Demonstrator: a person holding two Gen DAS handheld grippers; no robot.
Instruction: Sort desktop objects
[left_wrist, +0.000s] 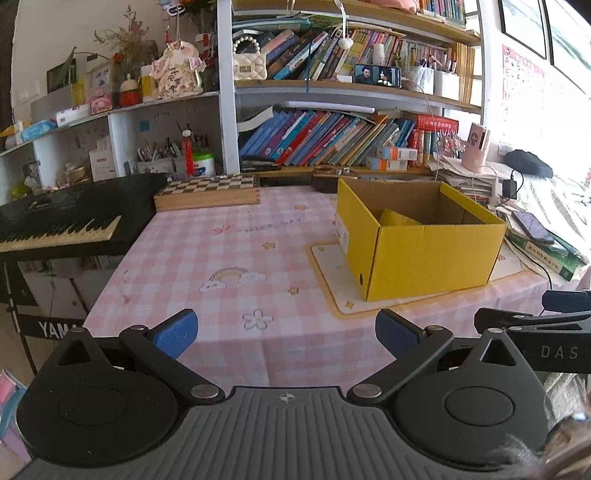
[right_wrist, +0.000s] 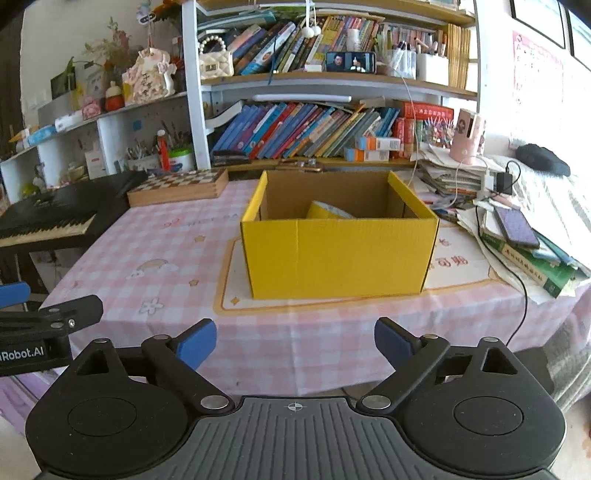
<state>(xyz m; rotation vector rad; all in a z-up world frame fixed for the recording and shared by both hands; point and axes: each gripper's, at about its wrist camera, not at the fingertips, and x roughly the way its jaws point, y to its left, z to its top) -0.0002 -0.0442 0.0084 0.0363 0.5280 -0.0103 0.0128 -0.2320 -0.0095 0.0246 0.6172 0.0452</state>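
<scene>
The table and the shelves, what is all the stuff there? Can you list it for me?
box: one, yellow cardboard, open top, on a mat on the table, something yellow inside
mat: one, white with orange edge, under the box
tablecloth: one, pink and white checks, over the table
chessboard box: one, wooden, at the far edge of the table
keyboard: one, black with pale keys, left of the table
books: many, mixed colours, leaning on the shelves behind
phone: one, screen lit, on the upper shelf
handbag: one, cream, on the upper shelf
paper pile: one heap, to the right of the box
left claw: one, black with blue pads, open, empty
right claw: one, black with blue pads, open, empty
</scene>
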